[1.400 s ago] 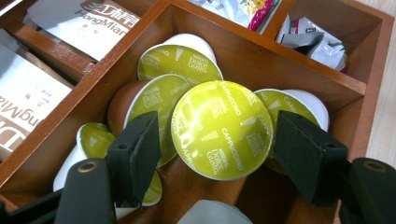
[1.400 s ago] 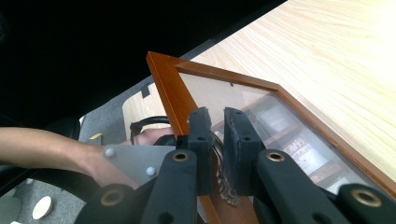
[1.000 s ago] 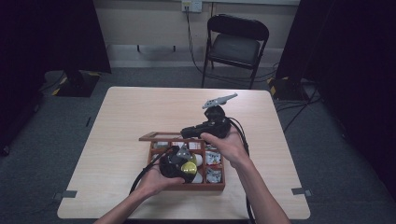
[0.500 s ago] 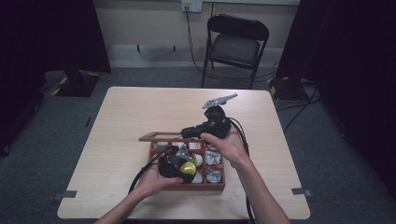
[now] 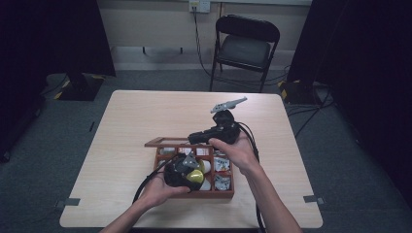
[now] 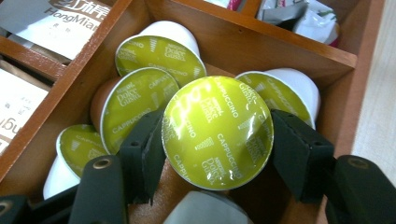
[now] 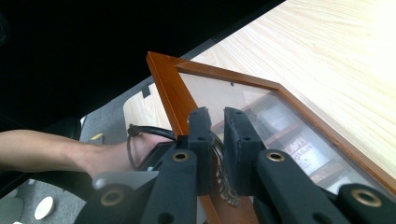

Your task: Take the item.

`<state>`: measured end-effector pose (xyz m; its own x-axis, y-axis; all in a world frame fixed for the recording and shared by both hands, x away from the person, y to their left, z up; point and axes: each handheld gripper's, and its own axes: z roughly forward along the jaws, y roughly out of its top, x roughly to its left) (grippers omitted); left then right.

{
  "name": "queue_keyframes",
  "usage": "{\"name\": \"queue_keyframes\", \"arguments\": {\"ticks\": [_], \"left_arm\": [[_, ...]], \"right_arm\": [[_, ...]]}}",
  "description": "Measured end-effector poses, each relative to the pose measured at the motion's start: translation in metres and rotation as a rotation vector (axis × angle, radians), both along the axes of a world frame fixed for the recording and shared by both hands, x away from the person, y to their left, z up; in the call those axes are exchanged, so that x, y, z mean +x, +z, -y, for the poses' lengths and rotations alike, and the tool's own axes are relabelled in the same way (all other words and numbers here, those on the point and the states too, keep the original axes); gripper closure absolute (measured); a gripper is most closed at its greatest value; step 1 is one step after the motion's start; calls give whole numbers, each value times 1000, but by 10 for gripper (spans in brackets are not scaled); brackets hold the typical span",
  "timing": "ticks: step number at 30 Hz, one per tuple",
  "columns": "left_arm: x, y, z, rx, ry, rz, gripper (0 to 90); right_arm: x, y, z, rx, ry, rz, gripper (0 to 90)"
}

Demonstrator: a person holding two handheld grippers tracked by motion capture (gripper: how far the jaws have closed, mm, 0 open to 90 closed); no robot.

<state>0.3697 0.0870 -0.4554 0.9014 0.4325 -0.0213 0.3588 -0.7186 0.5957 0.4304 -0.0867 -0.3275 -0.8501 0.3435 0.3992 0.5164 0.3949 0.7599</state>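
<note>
Dark curtains and grey carpet surround a pale wooden counter (image 5: 145, 121), with a black folding chair (image 5: 247, 46) standing beyond its far edge. On the near half of the counter sits a wooden compartment box (image 5: 228, 193) with a glass-paned lid (image 7: 219, 93) raised on its far side.

The left hand-held gripper (image 6: 215, 149) is down in the box's near compartment, over a heap of coffee capsules with green foil tops printed "Cappuccino". Its two black jaws are clenched on one Dolce Gusto capsule (image 6: 217, 133), a pad pressed against each side of the rim, foil top facing the camera. Four more capsules (image 6: 161, 49) lie around it in the same compartment, some on their sides, one white and one brown body showing. Neighbouring compartments hold paper sachets (image 6: 51, 21) and crumpled foil packets (image 6: 308, 18). From the high view the same gripper (image 5: 187, 171) shows at the box's near left, the yellow-green capsule (image 5: 195, 176) at its tip.

The right hand-held gripper (image 7: 217, 140) grasps the lid's wooden frame, its jaws closed on the edge where a small metal chain hangs between them. In the high view it (image 5: 194, 138) is at the box's far side, holding the lid up at a tilt.
</note>
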Motion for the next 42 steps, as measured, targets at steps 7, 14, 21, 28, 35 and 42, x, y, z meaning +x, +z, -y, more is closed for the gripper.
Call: {"name": "queue_keyframes", "arguments": {"ticks": [7,14,21,28,35,42], "left_arm": [[-7,8,-9,-6,5,12,383],[-15,15,-9,-21,12,31,384],[-19,18,-14,-27,8,40,384],[-21,23,-18,-51,15,44,384],[-25,27,-28,-76,28,49,384],[-30,32,-38,-106,32,61,384]], "right_arm": [[0,0,0,0,0,-1,815],[0,0,0,0,0,0,815],[0,0,0,0,0,0,815],[0,0,0,0,1,-1,815],[0,0,0,0,0,-2,815],[0,0,0,0,1,-2,815]]}}
